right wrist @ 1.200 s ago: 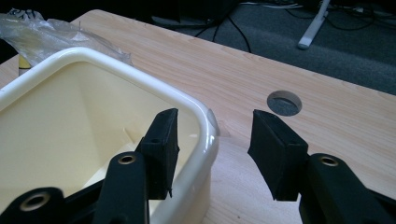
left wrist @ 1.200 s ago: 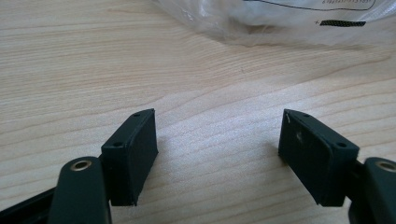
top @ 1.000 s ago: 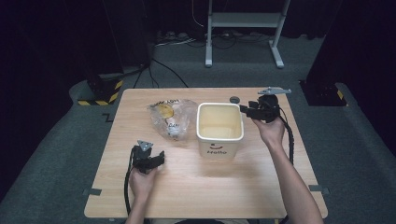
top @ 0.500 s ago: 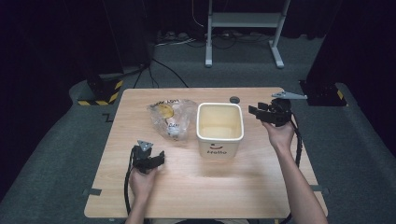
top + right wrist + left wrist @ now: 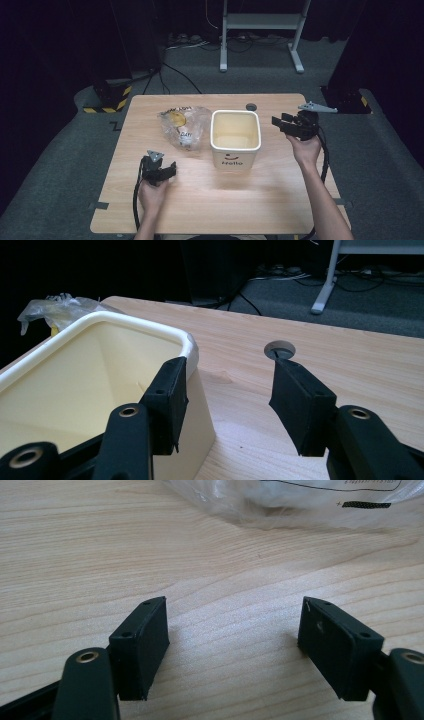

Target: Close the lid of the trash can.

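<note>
A cream plastic bin (image 5: 235, 159) printed with "Hello" stands mid-table, and its inside looks empty. Left of it lies a crumpled clear plastic bag (image 5: 182, 127) with something yellow inside. My left gripper (image 5: 171, 170) rests low on the table in front of the bag, open, with only bare wood between its jaws (image 5: 232, 635); the bag's edge (image 5: 310, 500) lies just ahead. My right gripper (image 5: 276, 122) hovers to the right of the bin and points left at it, open and holding nothing. In its own view (image 5: 230, 390) the bin's rim (image 5: 125, 320) sits beside the left jaw.
A round grey cable hole (image 5: 250, 106) sits behind the bin near the table's far edge, also seen as a hole (image 5: 279, 349) past the right jaws. A white metal stand (image 5: 260, 30) and cables lie on the dark floor beyond the wooden table (image 5: 210, 210).
My right gripper has drifted to the right, away from the bin's right rim. The left gripper, the bin and the bag have stayed put.
</note>
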